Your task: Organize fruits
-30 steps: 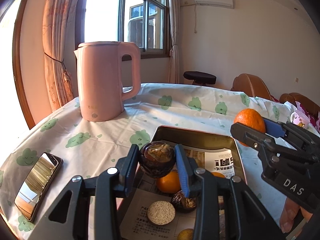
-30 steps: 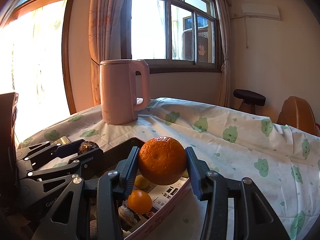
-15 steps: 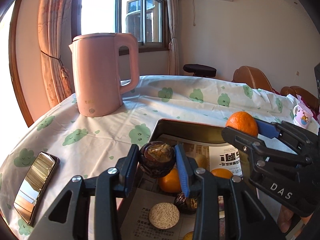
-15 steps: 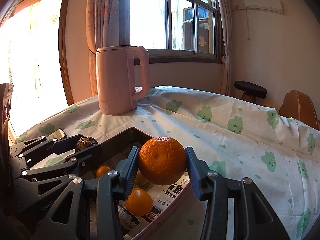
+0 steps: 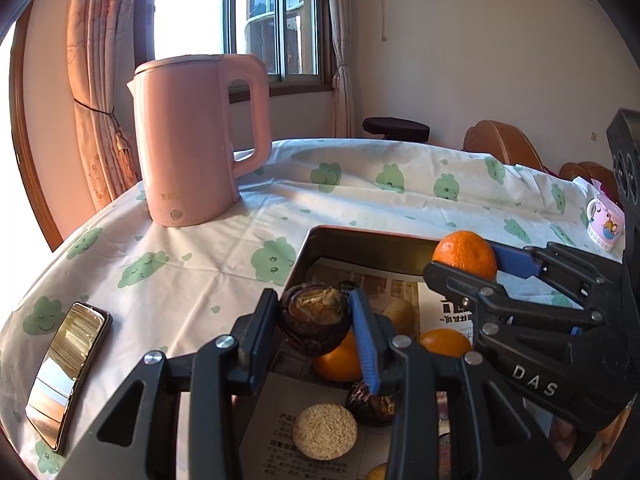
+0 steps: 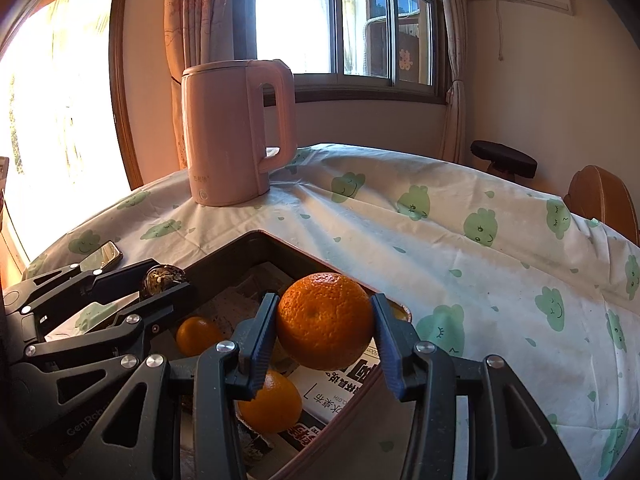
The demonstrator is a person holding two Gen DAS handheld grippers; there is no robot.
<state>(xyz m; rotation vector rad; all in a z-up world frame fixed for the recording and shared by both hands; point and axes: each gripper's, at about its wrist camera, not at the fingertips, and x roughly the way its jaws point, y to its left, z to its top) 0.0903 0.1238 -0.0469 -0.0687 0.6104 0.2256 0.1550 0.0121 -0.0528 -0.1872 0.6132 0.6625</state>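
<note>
Both grippers have dipped toward the tray (image 5: 372,240): the left gripper (image 5: 314,316) clamps a dark brown fruit (image 5: 314,318), the right gripper (image 6: 325,322) an orange (image 6: 325,320). Lowering each over bare newspaper avoids bumping the 2 oranges below.

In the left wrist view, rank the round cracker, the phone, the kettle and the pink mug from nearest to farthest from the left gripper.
1. Cracker: in the tray, just below the left gripper.
2. Phone: on the cloth, to the left.
3. Kettle: upright, far left of the table.
4. Mug: far right edge. Its rank against the kettle is too close to call.
</note>
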